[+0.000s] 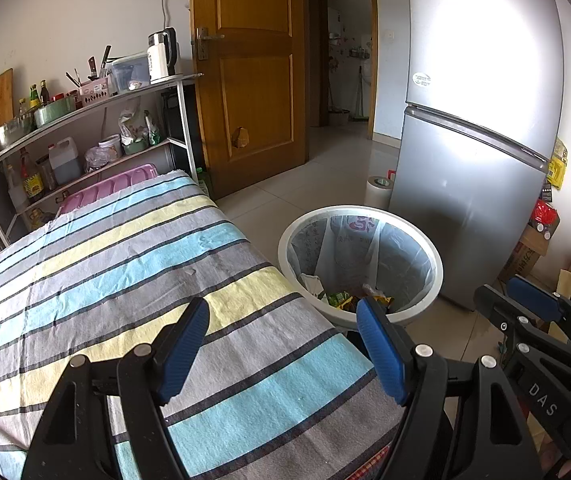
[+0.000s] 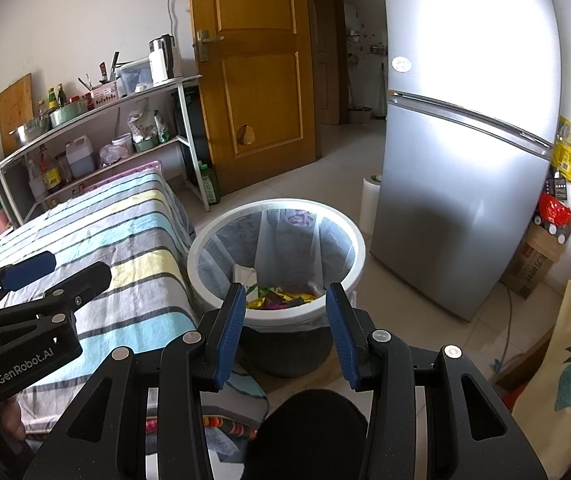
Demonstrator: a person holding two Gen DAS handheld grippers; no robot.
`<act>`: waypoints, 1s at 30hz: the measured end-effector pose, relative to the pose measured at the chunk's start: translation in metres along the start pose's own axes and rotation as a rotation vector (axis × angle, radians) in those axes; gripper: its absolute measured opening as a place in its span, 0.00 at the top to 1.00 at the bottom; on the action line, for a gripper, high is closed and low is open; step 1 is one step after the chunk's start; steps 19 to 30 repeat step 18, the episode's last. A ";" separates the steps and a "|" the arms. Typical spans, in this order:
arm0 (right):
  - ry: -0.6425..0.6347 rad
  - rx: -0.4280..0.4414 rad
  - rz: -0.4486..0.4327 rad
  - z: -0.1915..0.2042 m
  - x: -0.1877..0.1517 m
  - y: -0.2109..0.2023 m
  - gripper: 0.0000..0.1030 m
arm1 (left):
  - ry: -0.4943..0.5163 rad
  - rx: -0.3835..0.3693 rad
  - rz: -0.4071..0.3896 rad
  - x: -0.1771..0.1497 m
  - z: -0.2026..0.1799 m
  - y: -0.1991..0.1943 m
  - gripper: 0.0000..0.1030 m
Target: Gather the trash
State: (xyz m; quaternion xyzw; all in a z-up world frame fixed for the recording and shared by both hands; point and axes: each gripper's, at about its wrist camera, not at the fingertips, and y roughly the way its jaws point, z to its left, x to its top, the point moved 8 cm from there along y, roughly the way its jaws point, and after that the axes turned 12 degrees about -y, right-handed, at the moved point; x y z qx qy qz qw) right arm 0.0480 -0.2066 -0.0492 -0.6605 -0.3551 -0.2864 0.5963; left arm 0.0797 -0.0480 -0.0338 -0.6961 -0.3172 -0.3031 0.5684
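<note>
The left claw (image 1: 283, 320) hangs open with nothing between its blue pads, above the edge of a tabletop (image 1: 125, 280) covered in a striped cloth of blue, yellow and grey. The right claw (image 2: 283, 304) is also open and empty, held directly in front of the trash bin (image 2: 355, 256), above its near rim. The bin, round with a white rim and a clear plastic liner, stands on the tiled floor (image 2: 325, 168) just beside the tabletop's corner. Colourful wrappers (image 2: 281, 296) and white paper lie at the bottom of the bin. Behind the bin stands a silver fridge (image 2: 465, 160), with a white roll (image 2: 369, 200) between them. Beyond the bin, a wooden door (image 2: 253, 60) stands open, and a metal shelf (image 2: 97, 120) of kitchen goods lines the wall past the tabletop.
</note>
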 end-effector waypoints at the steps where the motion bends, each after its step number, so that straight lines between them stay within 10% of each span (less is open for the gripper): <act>1: -0.001 0.000 0.001 0.000 0.000 0.000 0.58 | 0.000 -0.001 0.001 0.000 0.001 0.000 0.25; 30: 0.000 0.003 -0.001 0.002 -0.001 0.000 0.58 | -0.004 0.007 -0.003 0.000 0.003 -0.002 0.24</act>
